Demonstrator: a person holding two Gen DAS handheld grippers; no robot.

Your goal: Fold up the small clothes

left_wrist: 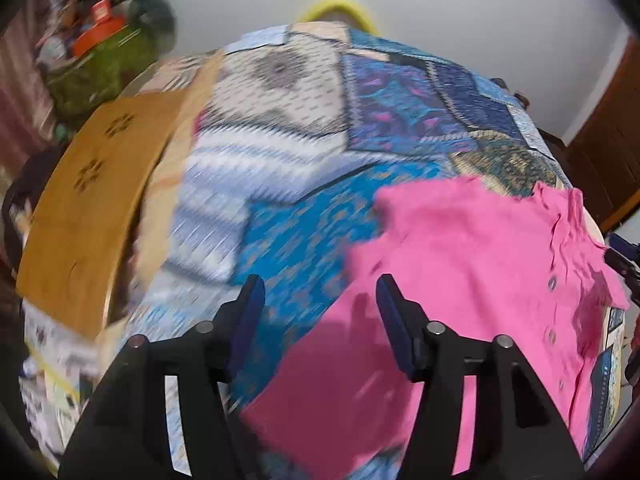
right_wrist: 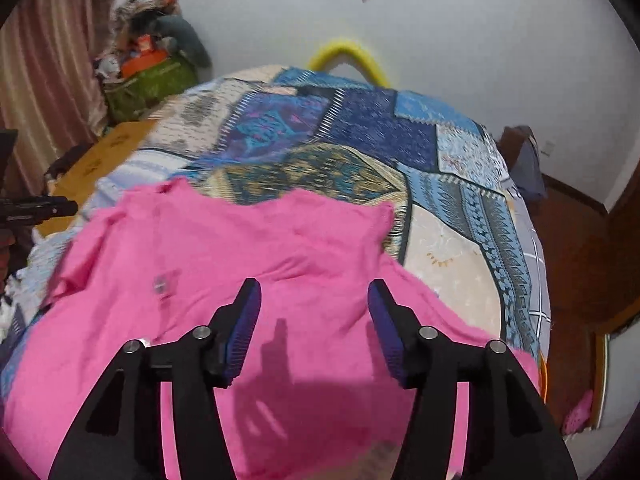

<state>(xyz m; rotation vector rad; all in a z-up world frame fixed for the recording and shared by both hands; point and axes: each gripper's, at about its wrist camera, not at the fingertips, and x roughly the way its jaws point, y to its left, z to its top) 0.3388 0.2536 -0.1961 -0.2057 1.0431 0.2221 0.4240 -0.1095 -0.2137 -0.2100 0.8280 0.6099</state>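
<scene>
I see my left gripper tilted down over the shirt edge, jaws apart, nothing between them. My right gripper hangs over the shirt middle, also open and empty. The pink shirt lies spread on the quilt. The left view is blurred; the shirt's near hem is hidden.

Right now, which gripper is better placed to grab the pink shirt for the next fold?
Probably right. The right gripper hangs open squarely above the pink shirt. The left gripper is also open but straddles the shirt's edge, half above the patchwork bedspread.
</scene>
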